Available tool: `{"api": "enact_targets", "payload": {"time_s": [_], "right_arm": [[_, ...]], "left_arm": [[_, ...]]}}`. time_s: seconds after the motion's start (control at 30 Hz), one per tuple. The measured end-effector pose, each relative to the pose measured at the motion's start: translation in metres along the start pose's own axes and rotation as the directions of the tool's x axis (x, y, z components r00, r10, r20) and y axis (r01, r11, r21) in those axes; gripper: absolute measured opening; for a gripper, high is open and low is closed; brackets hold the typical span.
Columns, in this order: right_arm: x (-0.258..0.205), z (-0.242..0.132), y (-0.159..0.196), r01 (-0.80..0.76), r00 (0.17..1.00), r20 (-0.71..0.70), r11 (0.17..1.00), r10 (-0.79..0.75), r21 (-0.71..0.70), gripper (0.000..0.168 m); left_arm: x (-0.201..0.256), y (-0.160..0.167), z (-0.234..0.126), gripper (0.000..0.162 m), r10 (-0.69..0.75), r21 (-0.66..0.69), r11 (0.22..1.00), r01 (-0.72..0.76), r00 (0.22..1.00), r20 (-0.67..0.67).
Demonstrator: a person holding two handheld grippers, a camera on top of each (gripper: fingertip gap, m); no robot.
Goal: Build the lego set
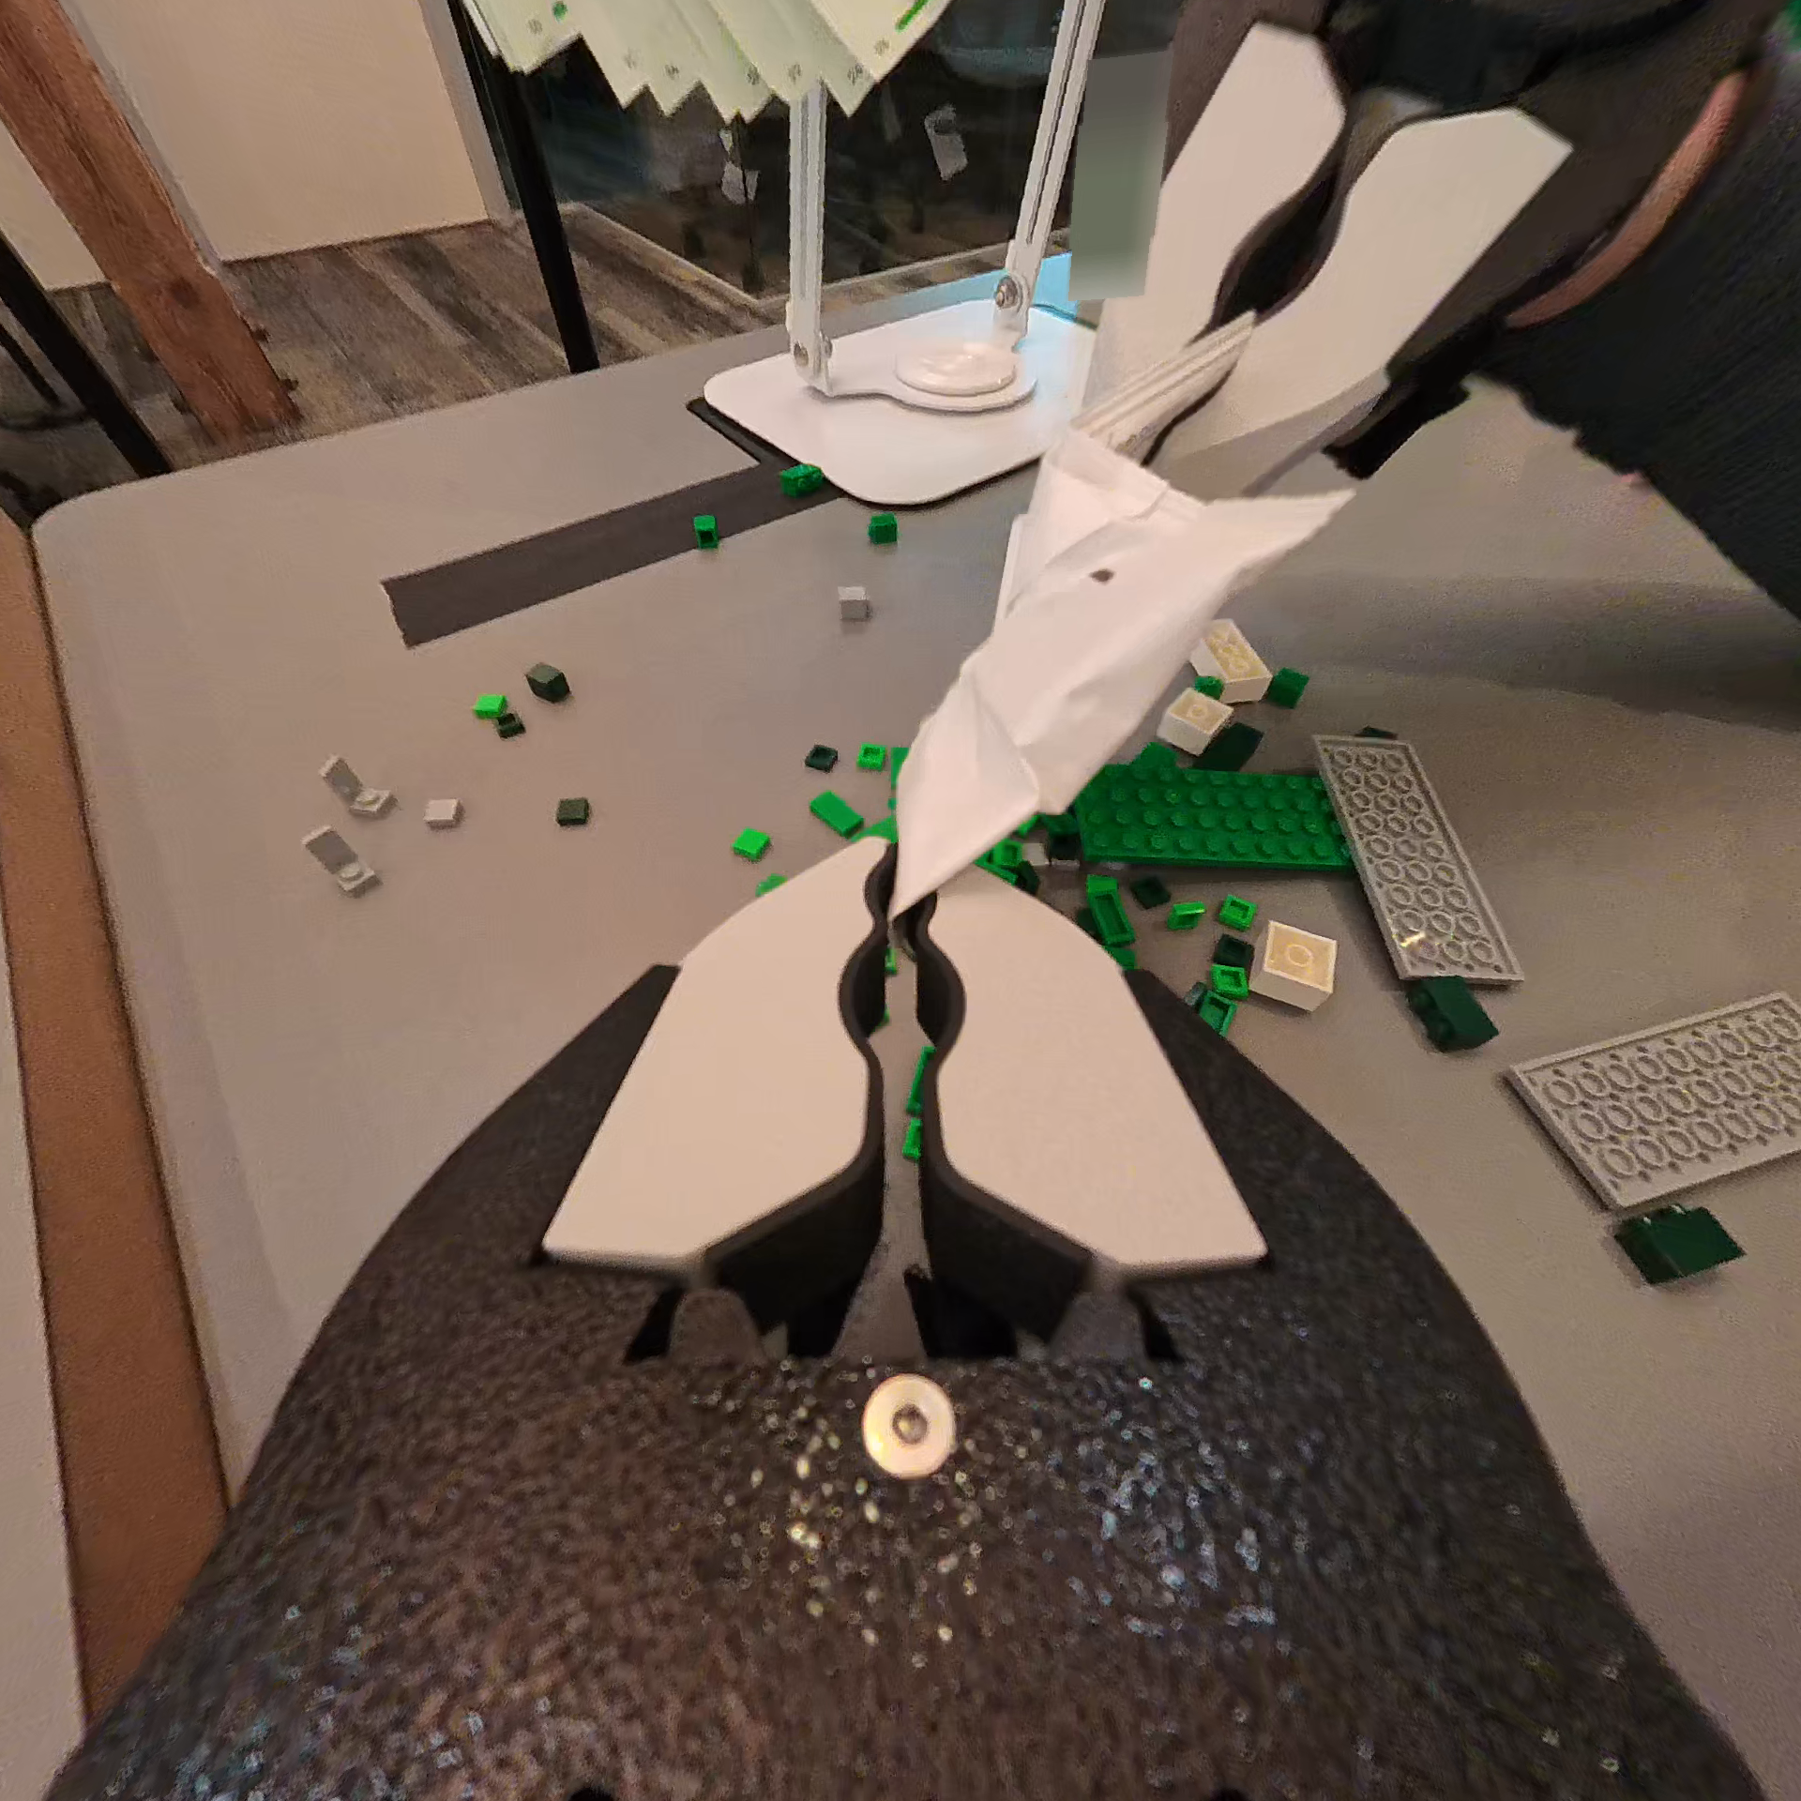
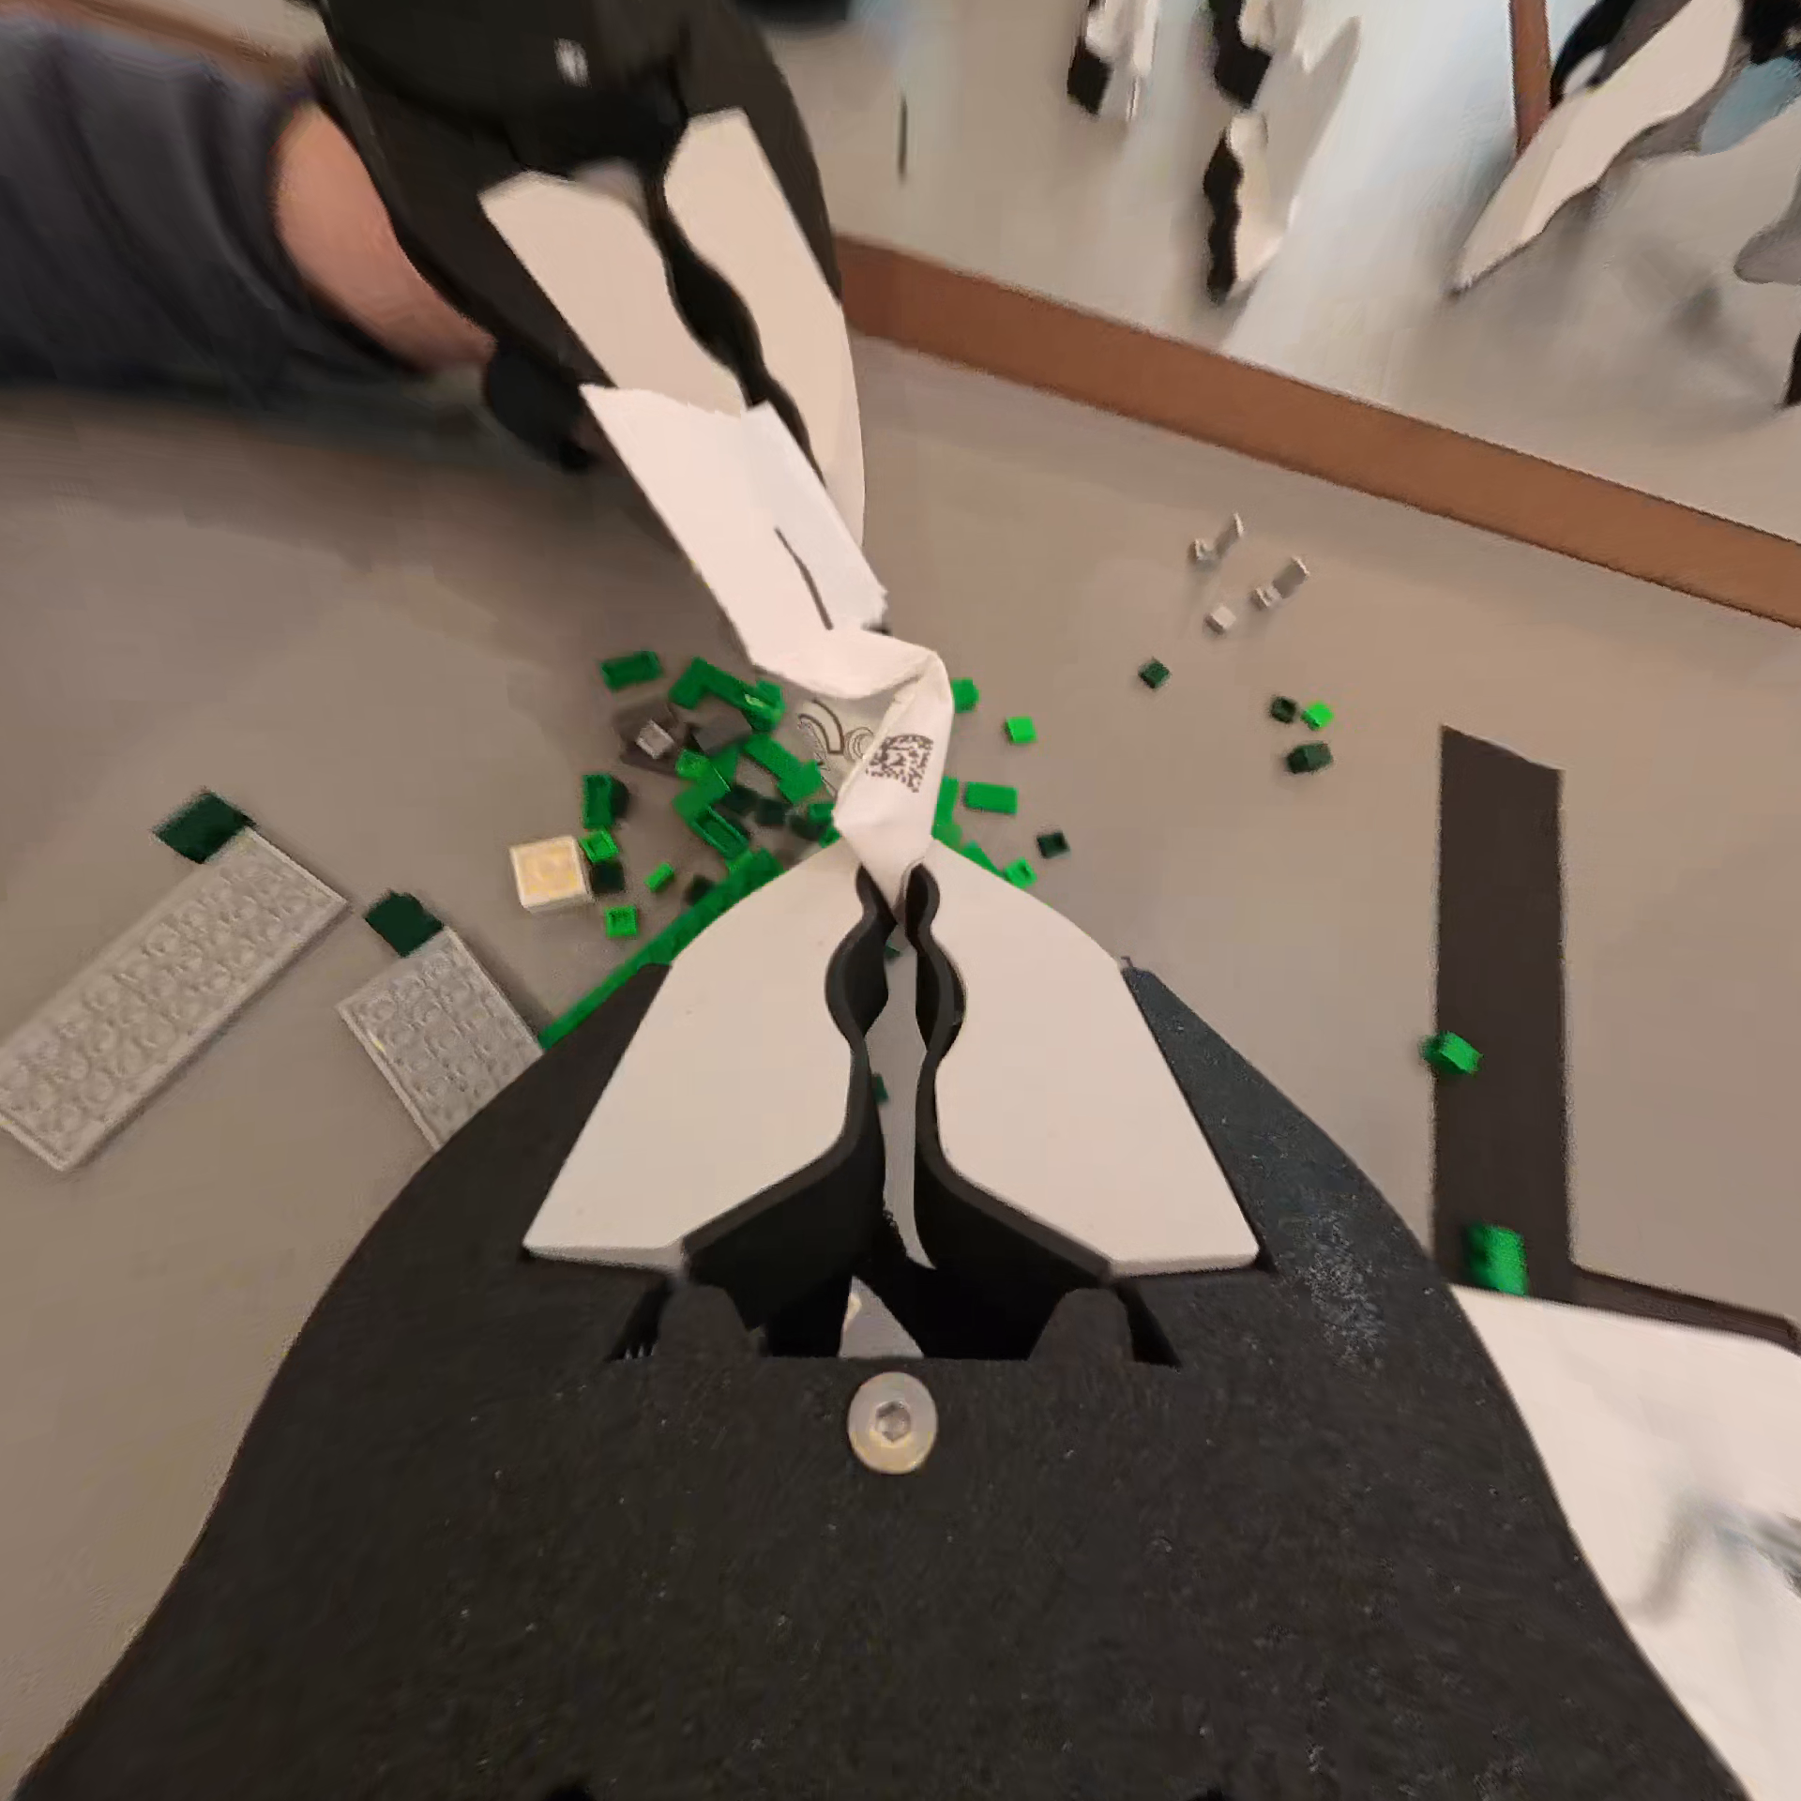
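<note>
Far left on my worktop [image 1: 244, 633] lie a few small grey clip pieces [image 1: 341, 828], well apart from the rest. Moving right, loose green tiles [image 1: 836, 812] are scattered across the grey surface near a strip of dark tape [image 1: 585, 555], with a white lamp base [image 1: 877, 429] behind them.

In the middle, my left tool [image 1: 901, 901] is clamped on the lower corner of the white paper bag [image 1: 1062, 682], its jaws together on the paper. The bag stretches up and rightward to my right tool [image 1: 1160, 429], which is likewise closed on the opposite end; the right wrist view shows a twisted tail of the paper pinched between that tool's tips. So the bag hangs taut between both tools, above the pile and touching nothing else that I can see.

I judge the bag to be very light, thin and limp, easy to crumple and easy to tear. It looks flat and slack, so it probably holds little or nothing now. It will not slip much once pinched, but it gives no stiffness: any hold must be on an edge or corner, as I have it.

Under and to the right of the bag sits the green plate [image 1: 1208, 814], with cream bricks [image 1: 1296, 960] beside it and two grey plates [image 1: 1413, 858] farther right. These are hard, rigid and small; the tiles will skate on the smooth worktop, so I would take them by their sides, and the plates by a long edge.
</note>
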State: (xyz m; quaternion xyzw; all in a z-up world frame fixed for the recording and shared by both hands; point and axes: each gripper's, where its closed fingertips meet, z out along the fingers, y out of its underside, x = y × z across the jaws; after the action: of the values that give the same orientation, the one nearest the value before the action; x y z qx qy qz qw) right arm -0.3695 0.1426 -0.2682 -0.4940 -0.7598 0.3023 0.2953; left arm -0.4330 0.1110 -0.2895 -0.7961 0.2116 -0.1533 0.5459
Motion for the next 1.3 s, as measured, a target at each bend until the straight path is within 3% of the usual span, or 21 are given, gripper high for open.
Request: {"api": "enact_targets", "payload": {"time_s": [0.17, 0.37, 0.47, 0.63, 0.73, 0.93, 1.07, 1.3], "right_arm": [[0.009, -0.002, 0.006, 0.192, 0.95, -0.197, 0.952, -0.241, -0.24, 0.0], [-0.001, -0.002, 0.009, 0.417, 0.827, -0.18, 0.796, -0.533, -0.438, 0.0], [0.003, -0.001, 0.012, 0.431, 0.79, -0.192, 0.75, -0.583, -0.502, 0.0], [0.003, 0.003, 0.01, 0.374, 0.855, -0.203, 0.838, -0.478, -0.397, 0.004], [0.002, -0.003, 0.0, 0.297, 0.914, -0.201, 0.919, -0.352, -0.26, 0.008], [-0.004, -0.015, -0.012, 0.076, 0.997, -0.016, 0.996, -0.075, 0.051, 0.04], [-0.007, -0.025, -0.021, -0.119, 0.982, 0.172, 0.966, 0.079, 0.231, 0.054], [0.002, -0.016, -0.034, -0.375, 0.904, 0.372, 0.81, 0.211, 0.451, 0.054]], "left_arm": [[0.002, 0.006, 0.005, 0.0, 0.017, -0.045, 0.999, -0.016, 1.0, 0.01], [0.0, 0.013, 0.006, 0.0, 0.084, -0.177, 0.982, -0.068, 0.993, 0.084], [0.001, 0.015, 0.007, 0.0, 0.13, -0.221, 0.97, -0.104, 0.986, 0.105], [0.0, 0.014, 0.006, 0.0, 0.112, -0.2, 0.976, -0.09, 0.988, 0.101], [0.004, -0.001, 0.001, 0.0, 0.021, -0.061, 0.998, -0.019, 0.999, 0.035], [0.01, -0.036, -0.015, 0.0, -0.156, 0.21, 0.961, 0.181, 0.979, -0.131], [0.009, -0.053, -0.024, 0.0, -0.22, 0.332, 0.902, 0.278, 0.954, -0.202], [0.011, -0.067, -0.03, 0.0, -0.319, 0.431, 0.775, 0.462, 0.875, -0.364]]}}
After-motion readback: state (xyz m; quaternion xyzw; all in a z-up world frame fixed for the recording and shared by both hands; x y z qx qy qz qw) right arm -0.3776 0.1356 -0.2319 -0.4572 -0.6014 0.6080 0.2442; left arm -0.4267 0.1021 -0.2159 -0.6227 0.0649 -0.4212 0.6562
